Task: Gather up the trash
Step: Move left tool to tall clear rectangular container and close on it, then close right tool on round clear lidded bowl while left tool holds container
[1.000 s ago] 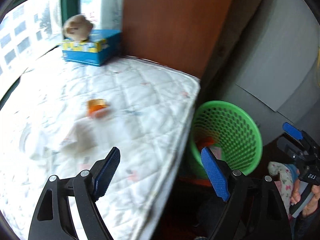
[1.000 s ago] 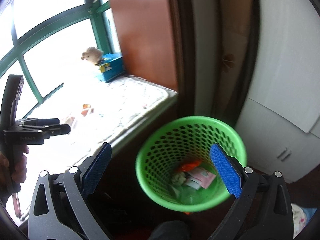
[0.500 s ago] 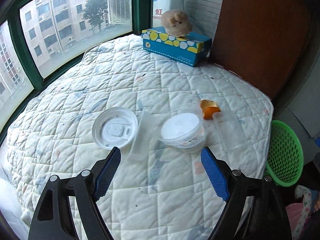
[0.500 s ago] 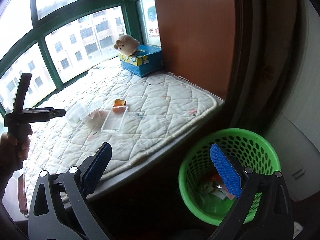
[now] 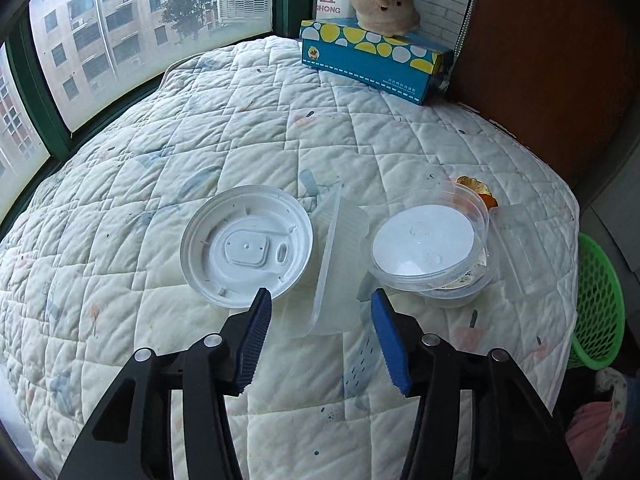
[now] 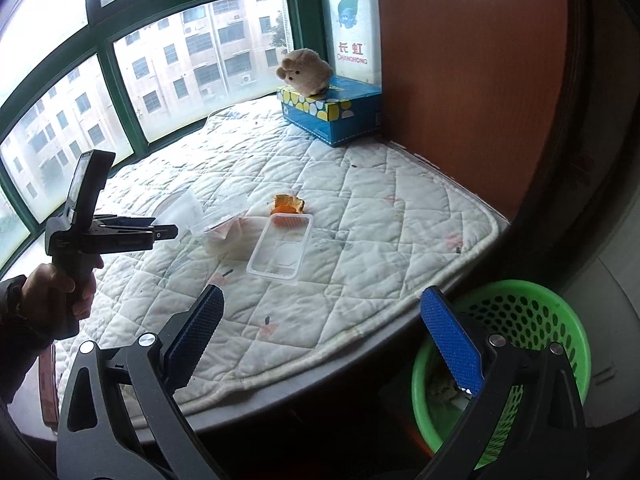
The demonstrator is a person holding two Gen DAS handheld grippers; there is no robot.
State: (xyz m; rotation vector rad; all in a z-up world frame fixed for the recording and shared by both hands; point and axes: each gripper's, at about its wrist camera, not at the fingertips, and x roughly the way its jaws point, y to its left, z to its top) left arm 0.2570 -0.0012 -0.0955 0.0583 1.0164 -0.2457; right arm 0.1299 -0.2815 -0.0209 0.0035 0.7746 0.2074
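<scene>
Clear, crumpled plastic tray (image 5: 334, 270)

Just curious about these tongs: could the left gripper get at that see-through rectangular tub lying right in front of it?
Probably yes. The left gripper points down at the clear tub, jaws just narrowed but nothing pinched; only the white lid lies close beside it.
</scene>
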